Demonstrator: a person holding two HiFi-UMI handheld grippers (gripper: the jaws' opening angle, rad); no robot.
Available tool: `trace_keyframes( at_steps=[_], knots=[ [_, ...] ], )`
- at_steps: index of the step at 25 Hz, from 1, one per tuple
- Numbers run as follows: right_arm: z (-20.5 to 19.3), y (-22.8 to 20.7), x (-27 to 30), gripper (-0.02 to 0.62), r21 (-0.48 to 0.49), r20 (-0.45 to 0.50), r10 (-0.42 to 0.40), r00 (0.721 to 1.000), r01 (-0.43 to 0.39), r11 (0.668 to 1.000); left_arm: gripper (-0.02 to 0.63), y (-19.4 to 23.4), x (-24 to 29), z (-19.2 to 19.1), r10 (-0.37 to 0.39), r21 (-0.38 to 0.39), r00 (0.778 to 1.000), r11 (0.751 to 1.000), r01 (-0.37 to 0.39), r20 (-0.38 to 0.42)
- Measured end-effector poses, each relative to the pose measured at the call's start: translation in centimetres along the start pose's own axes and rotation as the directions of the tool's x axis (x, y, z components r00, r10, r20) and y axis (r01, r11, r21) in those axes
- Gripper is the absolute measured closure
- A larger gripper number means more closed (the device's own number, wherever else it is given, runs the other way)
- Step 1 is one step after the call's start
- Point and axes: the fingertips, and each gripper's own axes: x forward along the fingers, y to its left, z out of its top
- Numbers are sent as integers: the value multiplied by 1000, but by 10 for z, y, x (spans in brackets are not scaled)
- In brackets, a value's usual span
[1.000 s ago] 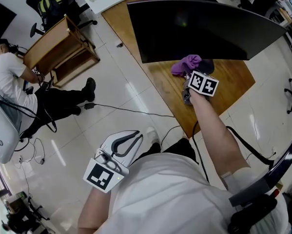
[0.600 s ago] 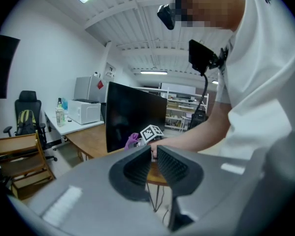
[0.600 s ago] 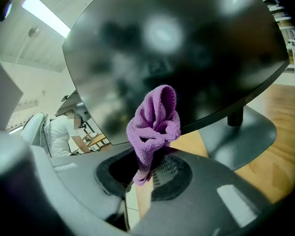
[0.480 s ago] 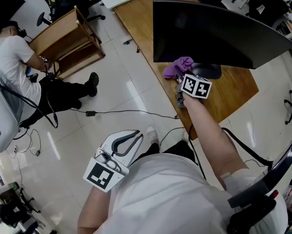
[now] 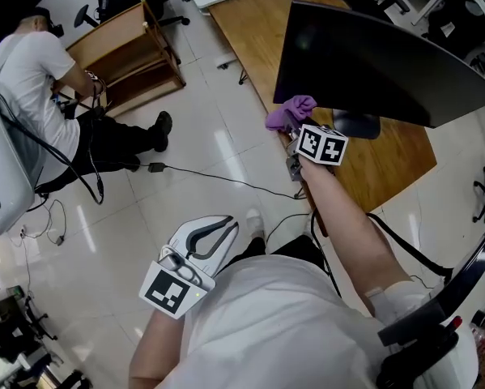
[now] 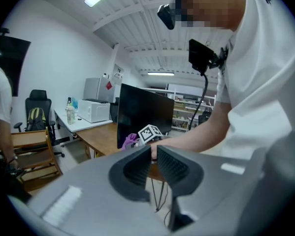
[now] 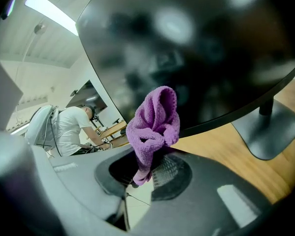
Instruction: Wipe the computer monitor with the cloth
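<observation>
The right tongs (image 5: 294, 133) are clamped on a purple cloth (image 5: 289, 112), pinching its lower tail so that the rest bunches up above the tips (in the right gripper view the cloth (image 7: 154, 119) stands like a little fist out of the tongs (image 7: 146, 170)). The cloth is held at the lower left corner of the black computer monitor (image 5: 372, 63), about over the left edge of the wooden table (image 5: 250, 23). Whether it actually touches the screen (image 7: 186, 48) I cannot tell; it sits right at the bottom edge. The monitor's dark stand (image 5: 357, 124) rests on the table just right of the cloth, near the front edge.

The left tongs (image 5: 208, 237) hang low by the person's body, well apart from the table, above the tiled floor (image 5: 185, 160). Their 2 pads are drawn almost together with only a thin slit between, and nothing is held there (image 6: 153, 163).

Off to the left, 1 person (image 5: 48, 79) sits on the floor beside a low wooden shelf unit (image 5: 129, 47).
</observation>
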Motion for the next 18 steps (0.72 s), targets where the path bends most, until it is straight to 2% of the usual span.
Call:
trace_keyframes(
  at_steps=[6,18],
  knots=[
    [2,22,7,548,-7,-4,30,1000,-30,1000,549,6,-5,-3,16,-13,1000,1000,-16,6],
    [23,46,-3,548,18,31,73,997,-74,997,549,10,-1,0,-9,-7,1000,1000,9,26]
  ],
)
